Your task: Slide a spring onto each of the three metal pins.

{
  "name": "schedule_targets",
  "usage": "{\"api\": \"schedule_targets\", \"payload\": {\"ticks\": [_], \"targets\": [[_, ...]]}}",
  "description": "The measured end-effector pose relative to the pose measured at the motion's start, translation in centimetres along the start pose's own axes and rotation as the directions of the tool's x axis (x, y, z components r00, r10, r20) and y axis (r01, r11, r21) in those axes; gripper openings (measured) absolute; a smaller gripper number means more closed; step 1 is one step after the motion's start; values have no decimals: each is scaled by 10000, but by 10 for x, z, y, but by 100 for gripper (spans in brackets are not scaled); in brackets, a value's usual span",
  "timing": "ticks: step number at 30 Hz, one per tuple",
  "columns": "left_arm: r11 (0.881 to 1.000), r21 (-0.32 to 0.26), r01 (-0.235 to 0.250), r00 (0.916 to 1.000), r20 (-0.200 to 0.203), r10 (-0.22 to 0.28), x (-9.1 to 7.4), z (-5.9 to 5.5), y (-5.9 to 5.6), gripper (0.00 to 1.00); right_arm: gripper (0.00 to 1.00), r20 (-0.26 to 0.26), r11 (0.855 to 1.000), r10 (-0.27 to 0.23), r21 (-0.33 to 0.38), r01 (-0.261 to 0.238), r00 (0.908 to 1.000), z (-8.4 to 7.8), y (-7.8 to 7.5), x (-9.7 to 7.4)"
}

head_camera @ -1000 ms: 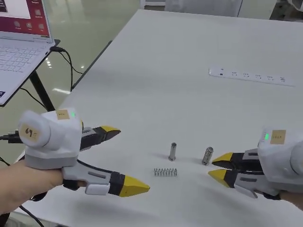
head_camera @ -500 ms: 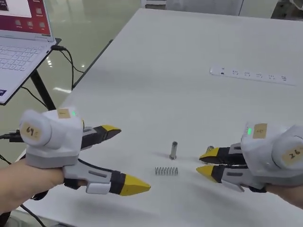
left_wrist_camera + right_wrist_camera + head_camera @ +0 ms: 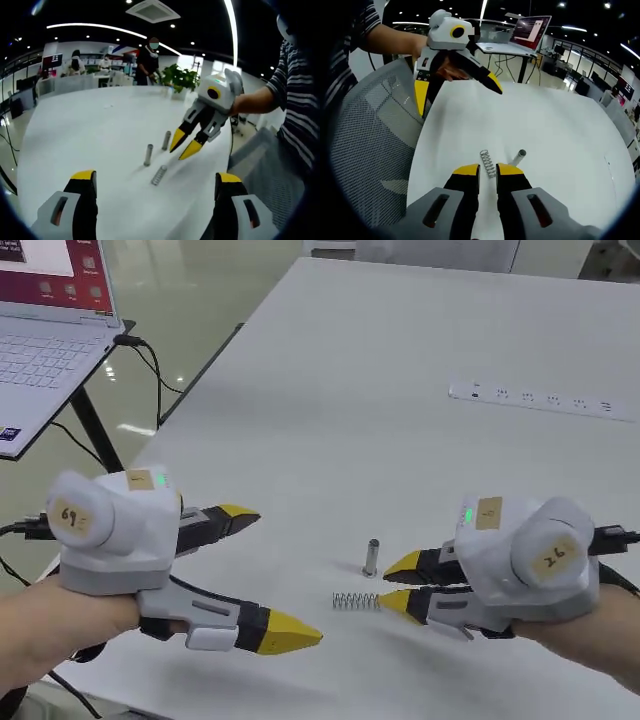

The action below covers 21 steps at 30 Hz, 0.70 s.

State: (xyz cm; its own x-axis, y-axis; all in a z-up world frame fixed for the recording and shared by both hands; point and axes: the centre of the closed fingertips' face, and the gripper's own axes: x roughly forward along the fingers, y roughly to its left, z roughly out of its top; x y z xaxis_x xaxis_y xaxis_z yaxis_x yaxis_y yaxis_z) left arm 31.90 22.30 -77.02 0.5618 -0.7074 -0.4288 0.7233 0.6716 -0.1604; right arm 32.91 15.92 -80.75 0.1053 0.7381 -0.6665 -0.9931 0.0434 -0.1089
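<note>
R tool [image 3: 398,583]: jaws narrowed to a small gap, released, nothing clamped. Small loose steel coil spring [image 3: 355,600] lies flat on white counter [image 3: 400,390], near end right at R tool's tips, in line w/ the gap. Short bare upright metal pin [image 3: 372,557] just past the tips, beside spring, apart from it. 2nd grey pin [image 3: 166,140] close by R tool's tips in left gripper view; too small to tell if it carries a spring. L tool [image 3: 268,575]: jaws spread wide, released, holding nothing, well apart from spring & pins, facing R tool.
</note>
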Motion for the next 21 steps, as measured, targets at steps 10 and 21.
{"api": "schedule_targets", "payload": {"ticks": [10,21], "targets": [[10000,2,-27,10000,6,27,-1,0,1,95,10,-422,9996,246,-156,-253,9988,-8,-2,20],[9999,-78,-72,10000,-21,72,-3,-3,4,95,10,-996,9986,441,-244,-468,9940,-24,-1,37]]}}
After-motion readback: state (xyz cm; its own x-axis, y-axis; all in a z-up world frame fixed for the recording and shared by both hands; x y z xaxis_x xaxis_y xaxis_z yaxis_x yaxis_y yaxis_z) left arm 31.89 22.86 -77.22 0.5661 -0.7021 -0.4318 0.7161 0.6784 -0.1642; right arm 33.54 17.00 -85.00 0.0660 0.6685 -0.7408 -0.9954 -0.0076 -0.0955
